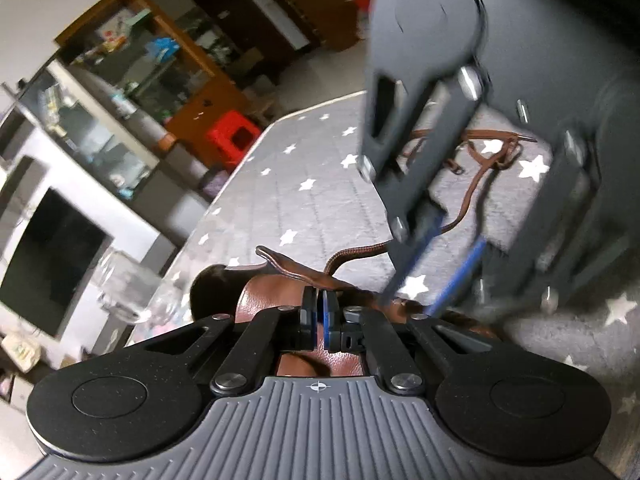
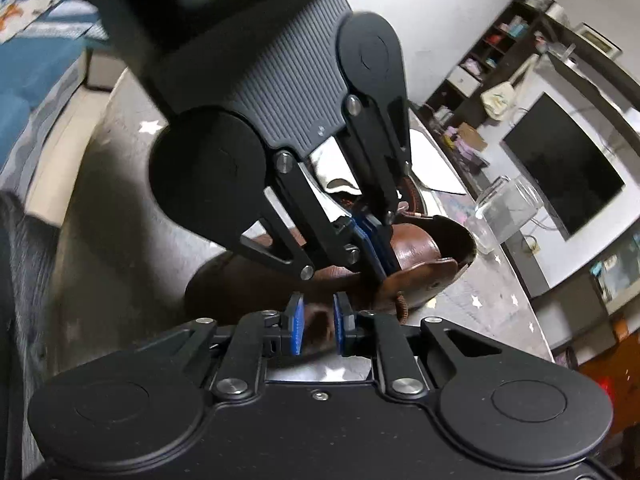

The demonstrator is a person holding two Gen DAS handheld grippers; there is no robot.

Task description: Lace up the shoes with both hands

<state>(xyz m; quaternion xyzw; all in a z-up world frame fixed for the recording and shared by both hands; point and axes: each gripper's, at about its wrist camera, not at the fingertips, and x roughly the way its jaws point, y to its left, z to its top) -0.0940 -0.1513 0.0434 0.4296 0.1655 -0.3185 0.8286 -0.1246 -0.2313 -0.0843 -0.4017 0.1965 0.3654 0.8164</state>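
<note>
Two grippers over one brown shoe (image 2: 416,256) on the starred cloth.

Left gripper (image 1: 319,316), jaws pressed together, pinches the shoe's tongue flap (image 1: 296,270); right gripper (image 2: 318,318), jaws spread, hangs just beside it, the braided lace (image 1: 356,258) trailing away beyond the tongue.

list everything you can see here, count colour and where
shoe: one, brown leather, on the table under both grippers
shoelace: one, brown, trailing from the shoe across the cloth
table cloth: one, grey with white stars, covering the table
glass jar: one, clear, on the table beyond the shoe
stool: one, red, on the floor past the table
television: one, black screen, against the wall
shelf unit: one, wooden, by the wall
left gripper: black with blue pads, shut on the shoe tongue
right gripper: black with blue pads, open, just above the shoe
</note>
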